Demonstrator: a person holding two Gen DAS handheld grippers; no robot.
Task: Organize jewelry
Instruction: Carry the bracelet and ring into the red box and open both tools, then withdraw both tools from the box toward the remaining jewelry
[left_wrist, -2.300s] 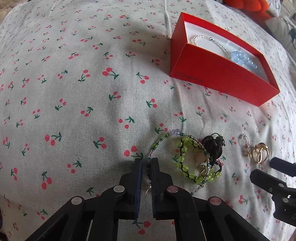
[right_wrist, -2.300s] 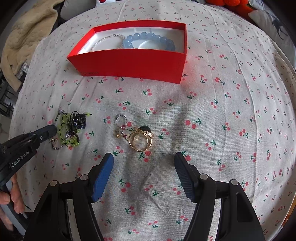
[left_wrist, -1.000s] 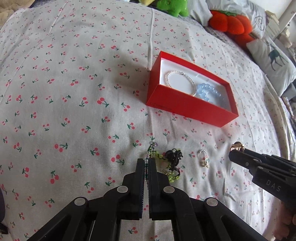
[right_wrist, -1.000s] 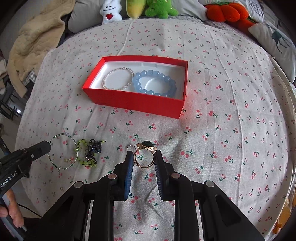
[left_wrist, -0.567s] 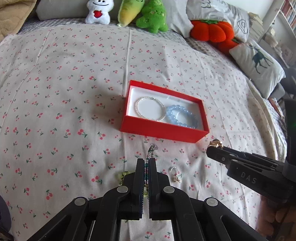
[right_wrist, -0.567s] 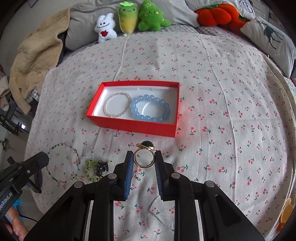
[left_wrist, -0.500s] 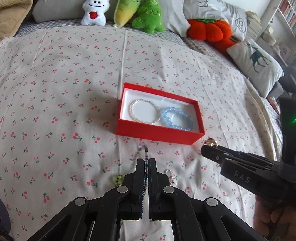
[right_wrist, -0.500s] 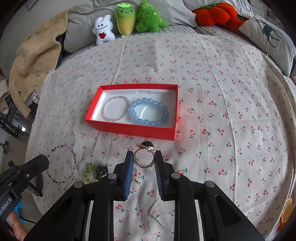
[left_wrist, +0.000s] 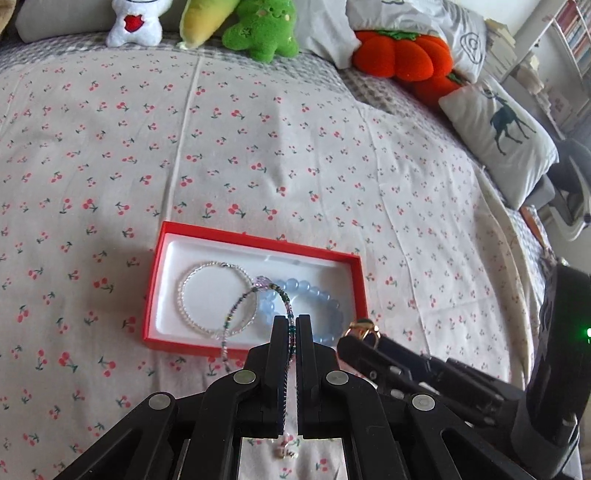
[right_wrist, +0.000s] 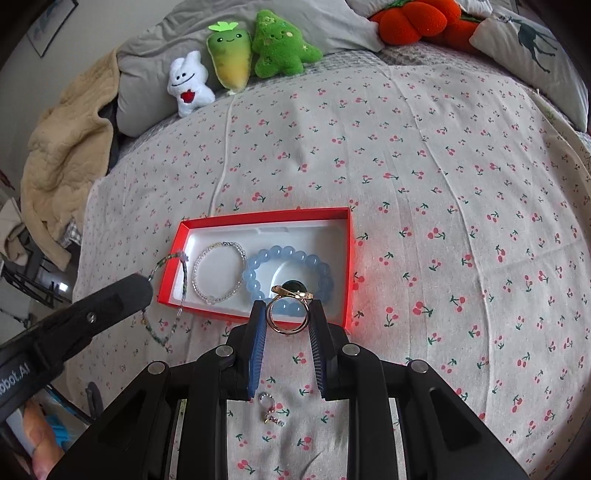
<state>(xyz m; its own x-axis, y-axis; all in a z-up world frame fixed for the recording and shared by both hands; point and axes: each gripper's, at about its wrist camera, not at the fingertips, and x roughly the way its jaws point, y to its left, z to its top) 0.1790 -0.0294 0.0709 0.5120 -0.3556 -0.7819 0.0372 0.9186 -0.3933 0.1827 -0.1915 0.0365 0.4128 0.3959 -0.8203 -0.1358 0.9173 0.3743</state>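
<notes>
An open red box (left_wrist: 255, 242) (right_wrist: 345, 258) with a white lining lies on the cherry-print bedspread. Inside it rest a thin clear-bead bracelet (left_wrist: 192, 273) (right_wrist: 219, 271) and a chunky blue bead bracelet (left_wrist: 325, 299) (right_wrist: 288, 256). My left gripper (left_wrist: 291, 323) is shut on a thin multicoloured bead bracelet (left_wrist: 240, 306) (right_wrist: 183, 291), which hangs in a loop over the box's near left part. My right gripper (right_wrist: 287, 314) is shut on a gold ring with a dark stone (right_wrist: 287, 308) (left_wrist: 364, 326), held above the box's near wall. A small silver charm (right_wrist: 271, 410) lies on the cloth under the right gripper.
Plush toys, white (right_wrist: 188, 86), yellow-green (right_wrist: 231, 55) and green (right_wrist: 286, 44), line the bed's far edge with an orange pumpkin cushion (left_wrist: 399, 55) and a deer pillow (left_wrist: 506, 133). A beige blanket (right_wrist: 62, 155) hangs at the left. A hand (right_wrist: 37, 443) shows at lower left.
Both grippers have risen off the cloth and moved toward the red box with their jewellery. The bead bracelet now hangs over the box. The green and black pieces have dropped out of view.
</notes>
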